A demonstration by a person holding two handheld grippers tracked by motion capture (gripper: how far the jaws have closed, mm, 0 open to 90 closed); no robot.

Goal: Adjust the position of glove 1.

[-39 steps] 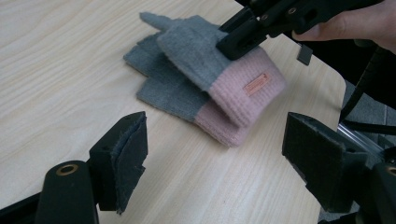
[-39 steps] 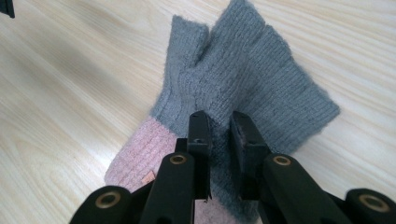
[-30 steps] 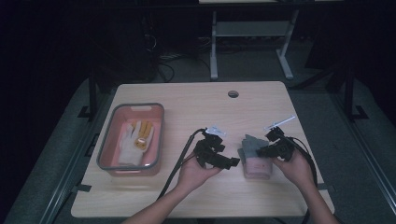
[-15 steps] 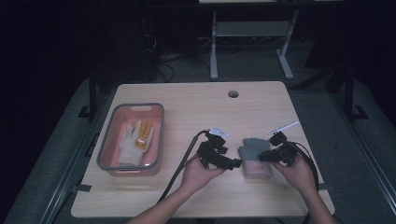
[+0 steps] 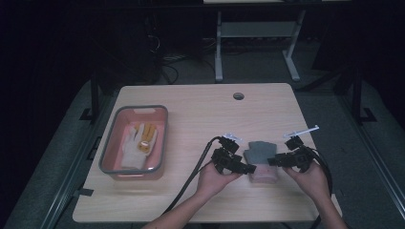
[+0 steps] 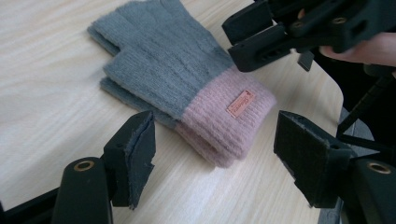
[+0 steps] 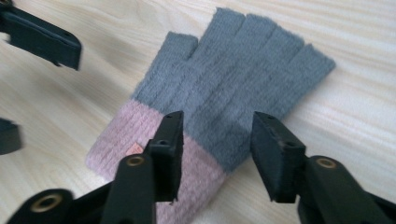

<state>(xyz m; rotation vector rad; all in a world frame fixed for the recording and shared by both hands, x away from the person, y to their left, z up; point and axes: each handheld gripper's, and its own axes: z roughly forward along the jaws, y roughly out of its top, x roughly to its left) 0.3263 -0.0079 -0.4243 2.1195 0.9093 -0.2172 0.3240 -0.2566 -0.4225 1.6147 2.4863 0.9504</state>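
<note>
Near the lower right of the high view, a grey and pink glove (image 5: 261, 162) lies flat on the table (image 5: 200, 114). At its left edge the left gripper (image 6: 212, 151) has been closing, jaws apart around the pink cuff (not touching). At its right edge the right gripper (image 7: 215, 154) has been opening, jaws apart above it.

The high view is dim, its surroundings nearly black around the lit table (image 5: 191, 124). Both gripper views are bright and evenly lit (soft shadows under the glove (image 6: 187, 88)), with the near jaws slightly blurred.
</note>
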